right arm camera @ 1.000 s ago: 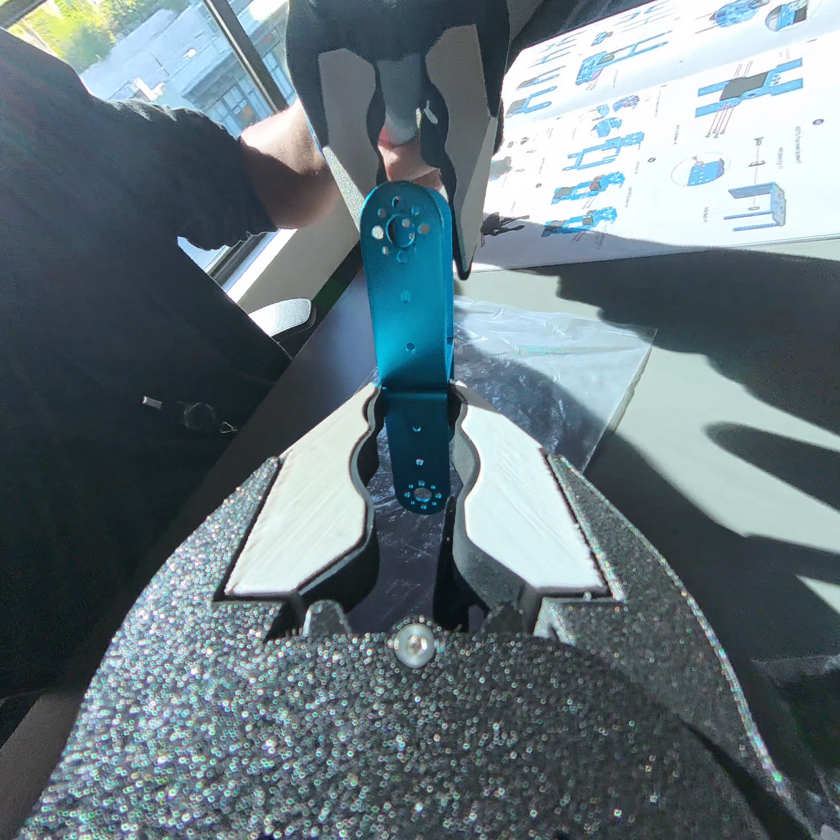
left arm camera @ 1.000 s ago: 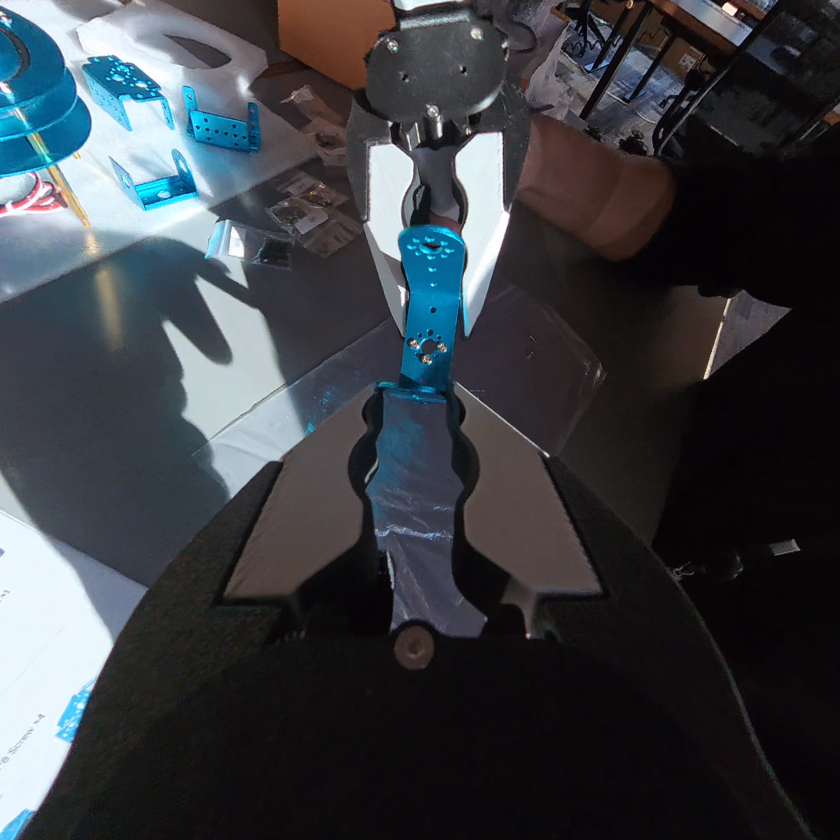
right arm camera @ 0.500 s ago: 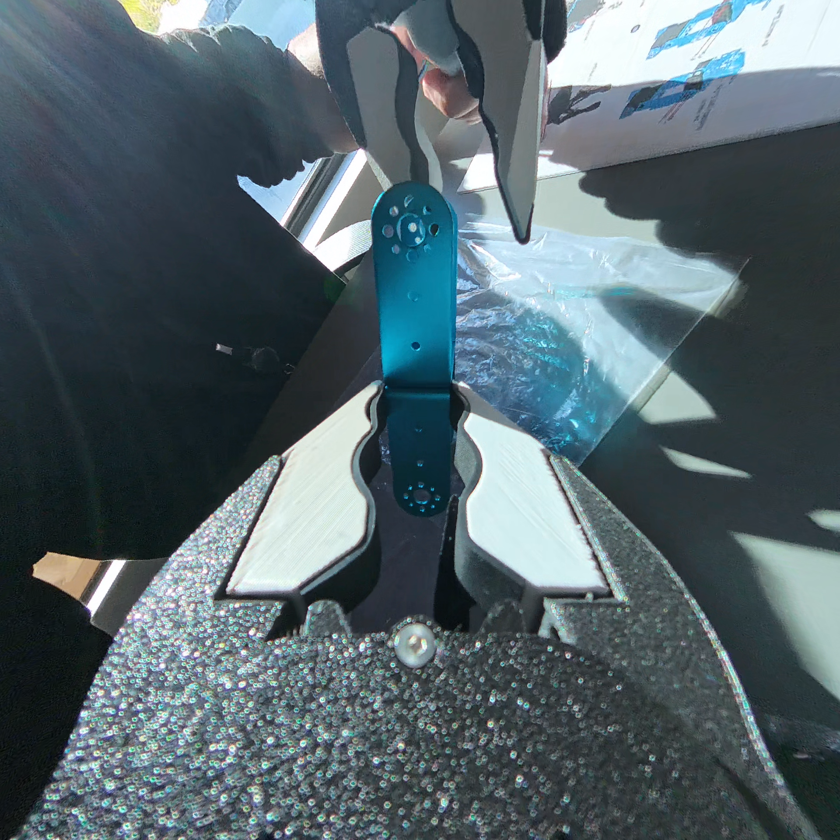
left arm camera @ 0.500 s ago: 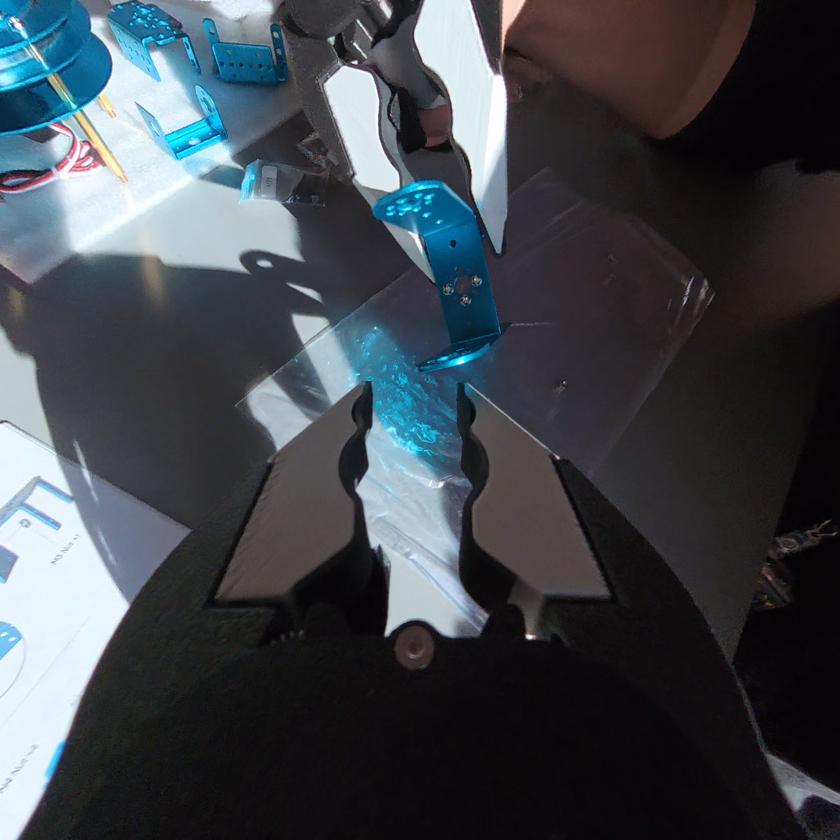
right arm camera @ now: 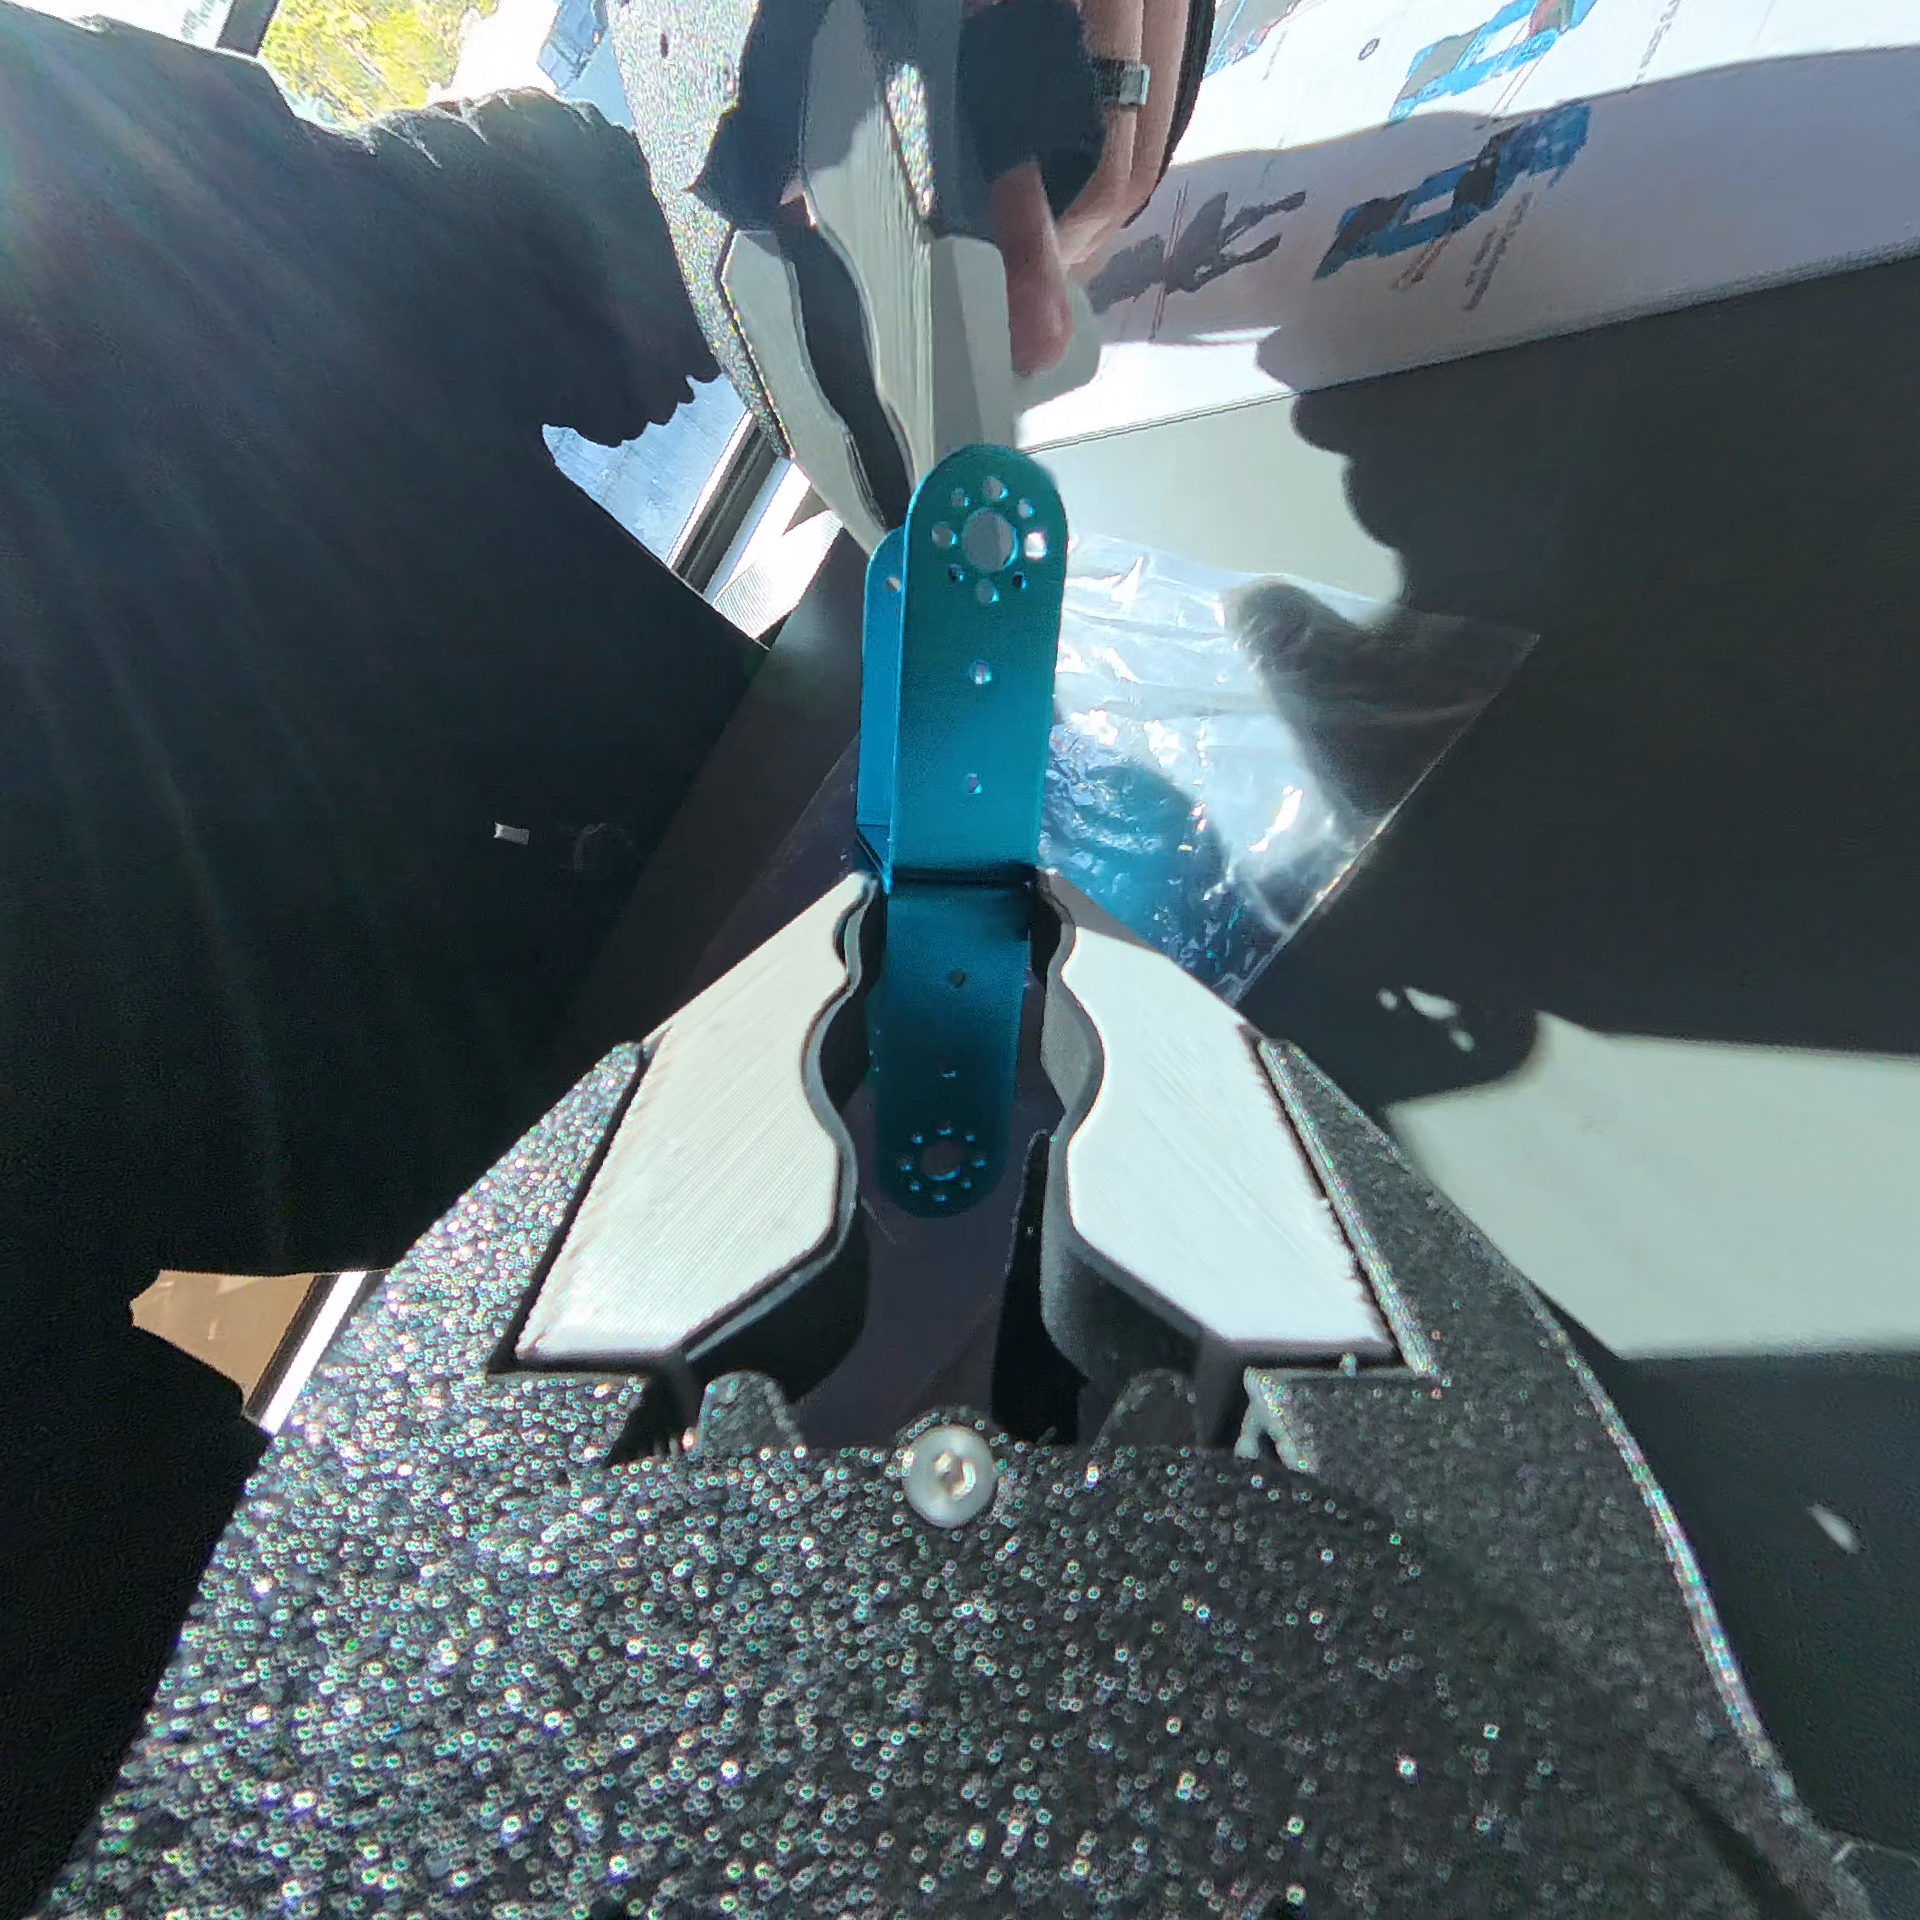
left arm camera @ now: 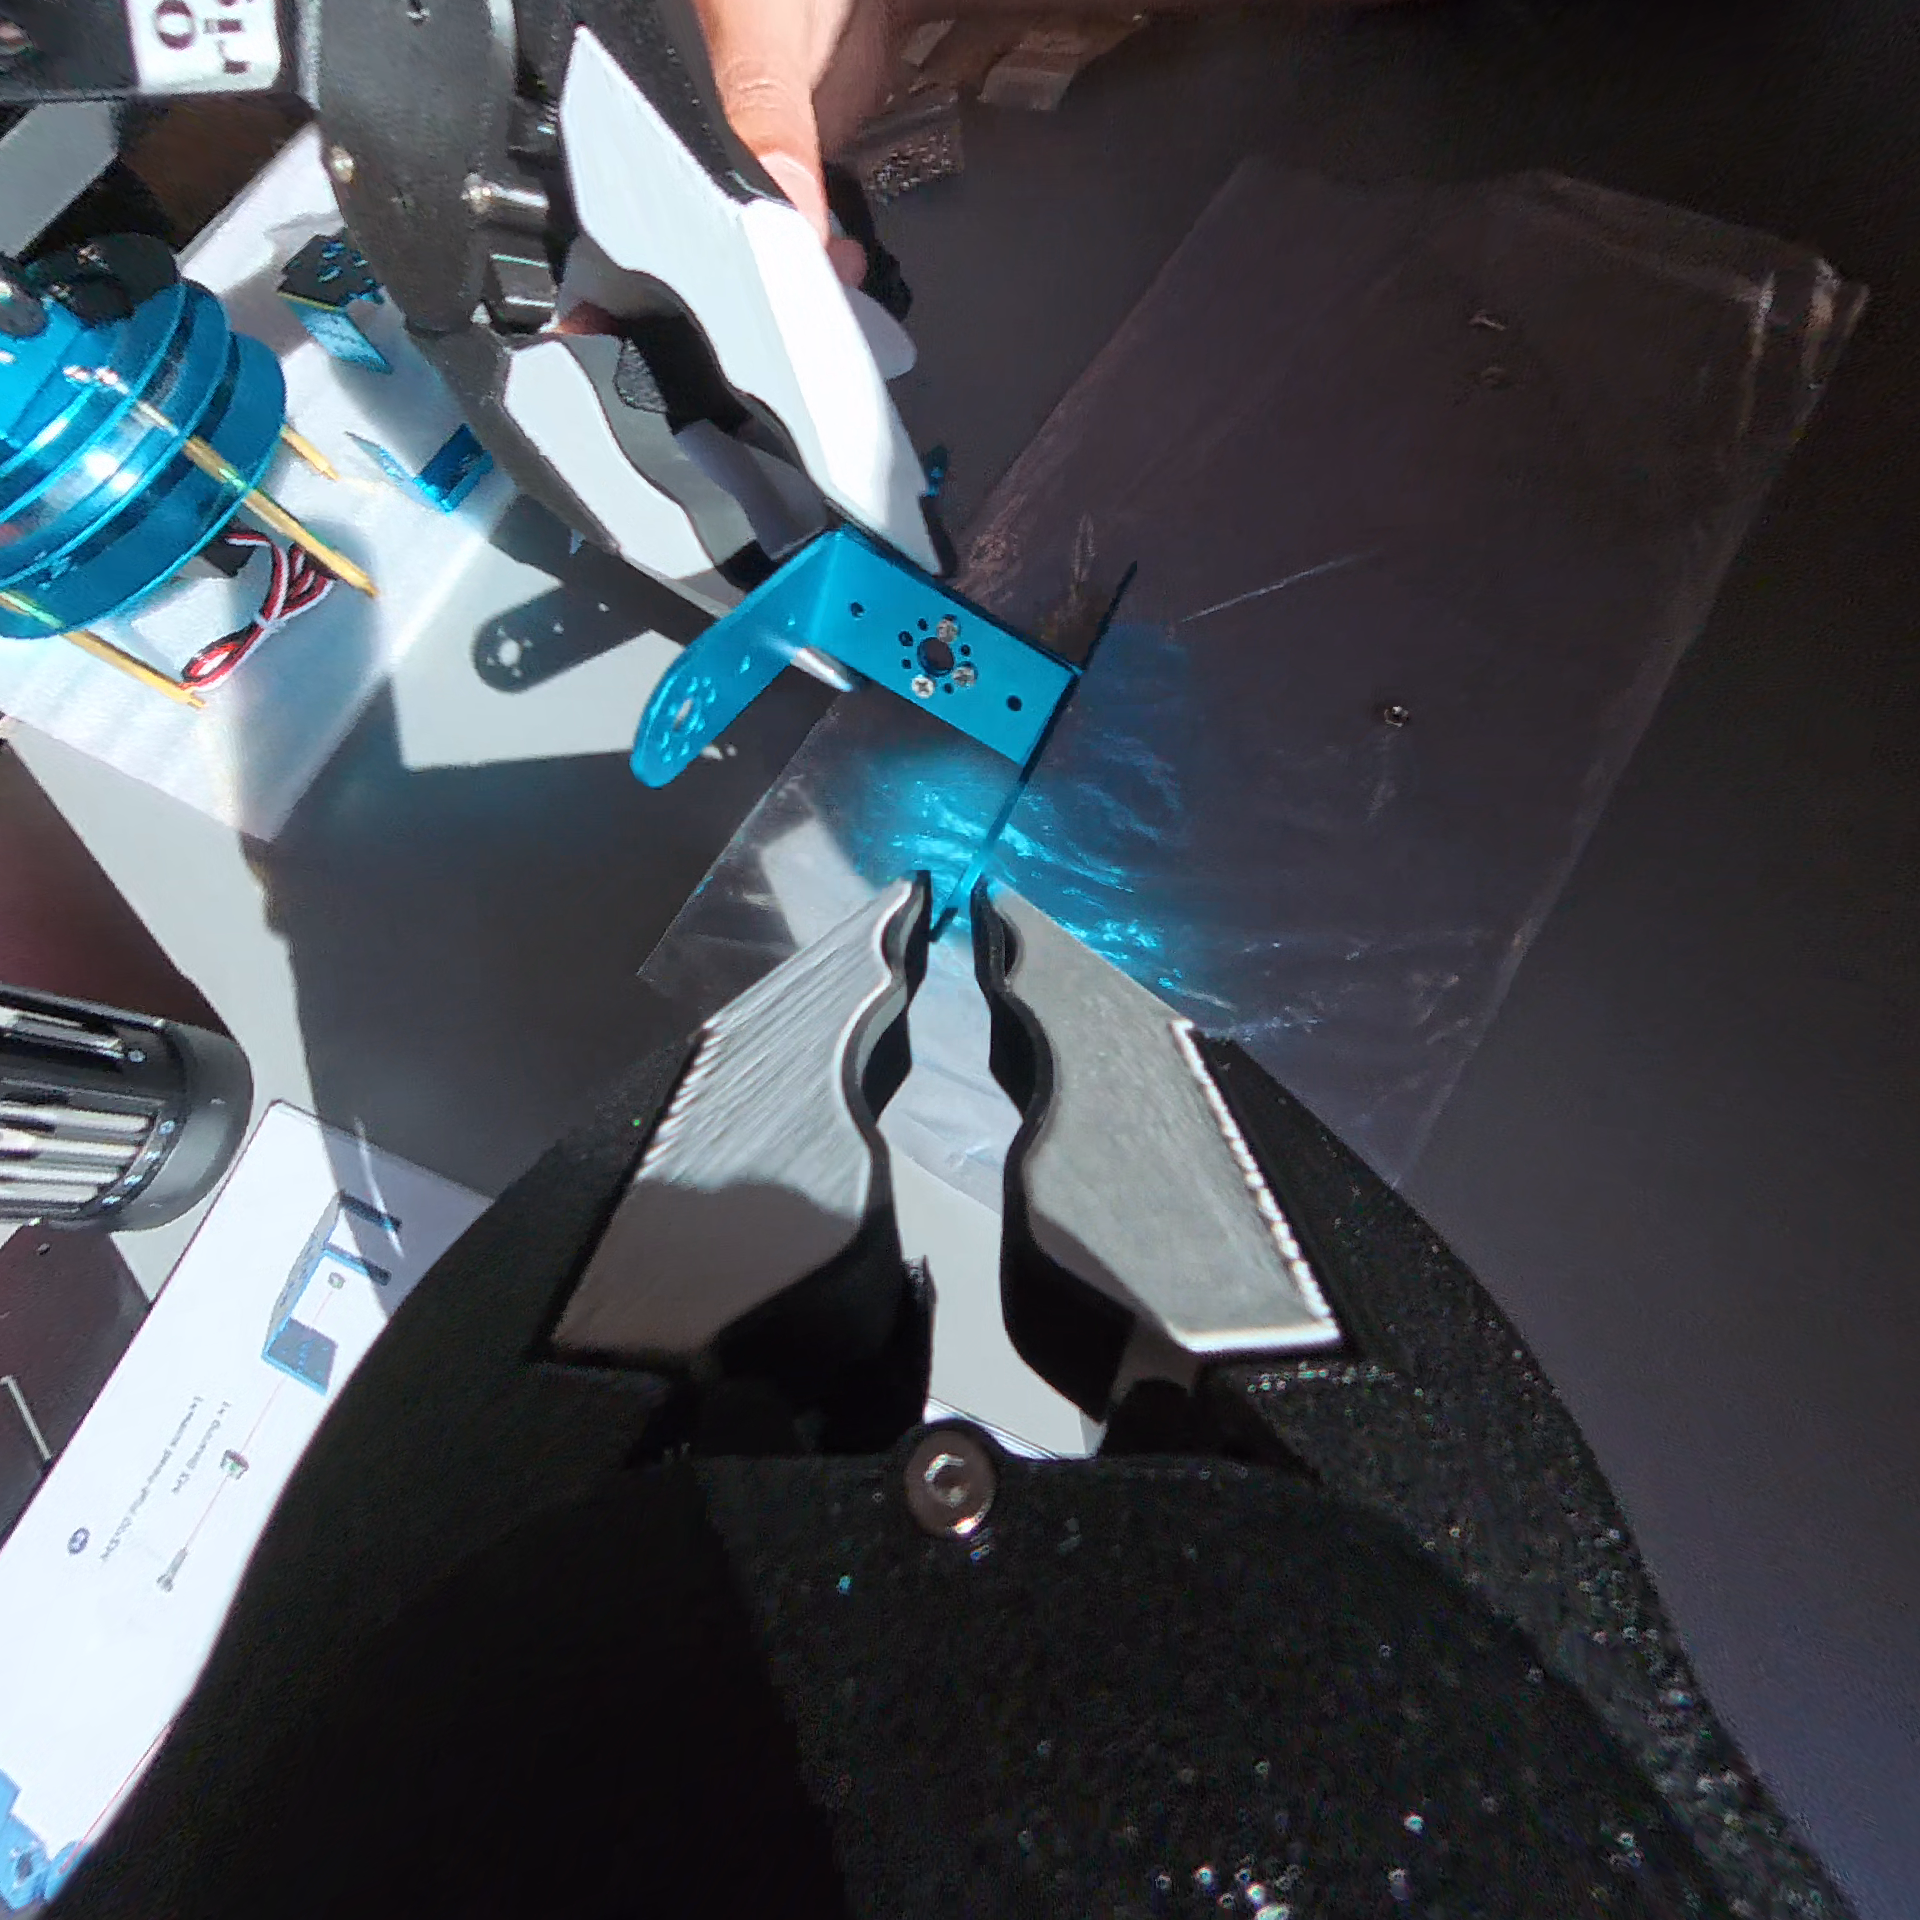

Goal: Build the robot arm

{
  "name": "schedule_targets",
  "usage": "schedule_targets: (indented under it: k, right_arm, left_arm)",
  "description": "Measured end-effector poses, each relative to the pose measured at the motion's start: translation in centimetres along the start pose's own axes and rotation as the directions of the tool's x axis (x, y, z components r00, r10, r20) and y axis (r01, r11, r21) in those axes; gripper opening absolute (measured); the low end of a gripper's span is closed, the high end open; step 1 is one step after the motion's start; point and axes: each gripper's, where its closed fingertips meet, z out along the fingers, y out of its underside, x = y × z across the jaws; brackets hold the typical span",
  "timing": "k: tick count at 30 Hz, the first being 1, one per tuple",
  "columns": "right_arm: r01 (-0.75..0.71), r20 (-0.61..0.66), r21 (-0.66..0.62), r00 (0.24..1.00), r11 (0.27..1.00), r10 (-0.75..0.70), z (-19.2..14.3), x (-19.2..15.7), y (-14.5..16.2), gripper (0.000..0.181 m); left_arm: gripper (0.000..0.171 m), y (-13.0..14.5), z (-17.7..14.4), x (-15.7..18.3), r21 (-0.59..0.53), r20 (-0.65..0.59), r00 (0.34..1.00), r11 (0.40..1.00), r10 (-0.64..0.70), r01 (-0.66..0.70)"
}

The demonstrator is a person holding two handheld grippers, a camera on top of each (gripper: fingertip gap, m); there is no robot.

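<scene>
Right gripper [right arm camera: 951, 914] clamps blue U-bracket [right arm camera: 961, 727]; left gripper [left arm camera: 945, 899] pinches its far arm above clear bag [left arm camera: 1403, 520].

The far arm of the blue anodised U-shaped metal bracket [left arm camera: 914, 655] shows only edge-on in the left wrist view, so whether the left claw [left arm camera: 948, 906] pinches it cannot be told. In the right wrist view, the right claw [right arm camera: 951, 914] hides the bracket's sides where its white pads close on them. The stacked translucent blue round plates on brass posts [left arm camera: 99, 468] are cut off by the left edge, as is a black ribbed cylindrical tool [left arm camera: 99, 1117]. The white illustrated instruction sheet [left arm camera: 187, 1455] runs under the claw's body. Two tiny dark specks on the clear plastic bag [left arm camera: 1455, 582] are too small to identify.
</scene>
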Motion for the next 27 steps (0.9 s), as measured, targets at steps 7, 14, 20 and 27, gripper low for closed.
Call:
schedule_targets:
  k: [7, 14, 20, 27]
  right_arm:
    - [0.107, -0.207, -0.126, 0.969, 0.986, -0.132, 0.2, 2.0, 1.4, 0.019]
    - [0.159, -0.259, -0.246, 0.94, 0.956, -0.223, 1.2, 0.7, 2.4, 0.012]
    - [0.172, -0.268, -0.266, 0.932, 0.948, -0.244, 2.2, 1.3, 2.2, 0.009]
    - [0.184, -0.451, -0.248, 0.847, 0.951, -0.282, 0.0, 1.2, 0.9, 0.019]
  left_arm:
    - [0.0, 0.3, 0.5, 2.3, 0.005, -0.127, 0.991, 1.0, 0.031, -0.031]
    - [0.0, 0.2, -0.9, 4.4, 0.03, -0.239, 0.966, 0.993, -0.101, 0.111]
    - [0.0, 3.5, -0.2, 5.5, -0.132, -0.198, 0.971, 0.986, -0.131, 0.106]
    - [0.009, 3.7, -0.4, 5.6, -0.165, -0.122, 0.974, 0.972, -0.189, 0.168]
